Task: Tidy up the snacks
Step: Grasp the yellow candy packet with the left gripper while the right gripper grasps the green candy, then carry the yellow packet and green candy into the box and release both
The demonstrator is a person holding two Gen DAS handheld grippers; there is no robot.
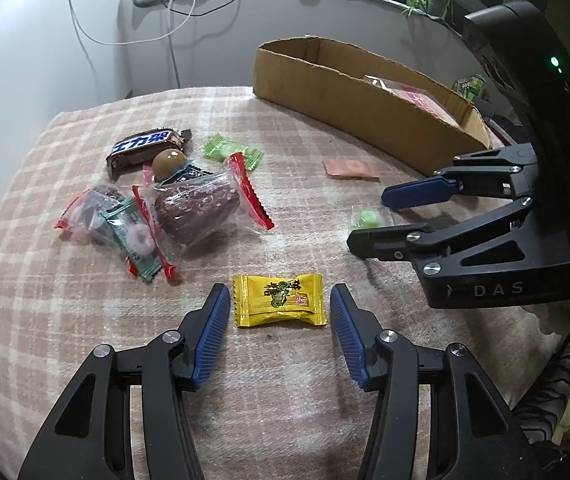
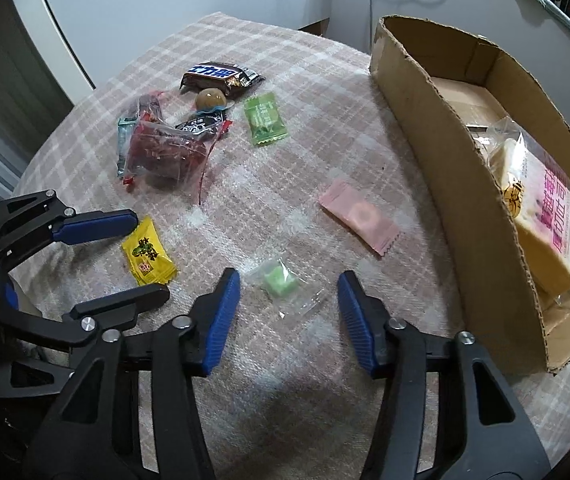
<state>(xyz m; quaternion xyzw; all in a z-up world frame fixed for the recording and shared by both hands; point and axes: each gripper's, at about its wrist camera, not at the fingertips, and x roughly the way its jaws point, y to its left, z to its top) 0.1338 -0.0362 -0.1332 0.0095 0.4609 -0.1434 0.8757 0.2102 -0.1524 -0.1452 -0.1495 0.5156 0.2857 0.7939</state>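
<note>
Snack pile (image 2: 173, 136) sits toward far left of table (image 2: 285, 60). Box (image 2: 465, 184) along right edge, bread pack (image 2: 541, 216) inside. Flat sachet (image 2: 359, 216) lies between pile and box. Two single candies (image 2: 149, 252) (image 2: 281, 280) near front edge, apart.

Two tools (image 1: 280, 322) (image 2: 289, 314), one box (image 2: 445, 152), two green candies (image 2: 265, 118) (image 2: 279, 280).

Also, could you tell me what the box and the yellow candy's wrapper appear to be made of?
The box looks like plain brown corrugated cardboard, matte, with rough torn edges along its rim. The yellow candy wrapper appears to be thin printed plastic film, slightly glossy, with crimped serrated ends; it could be foil-lined, which cannot be told here.
</note>
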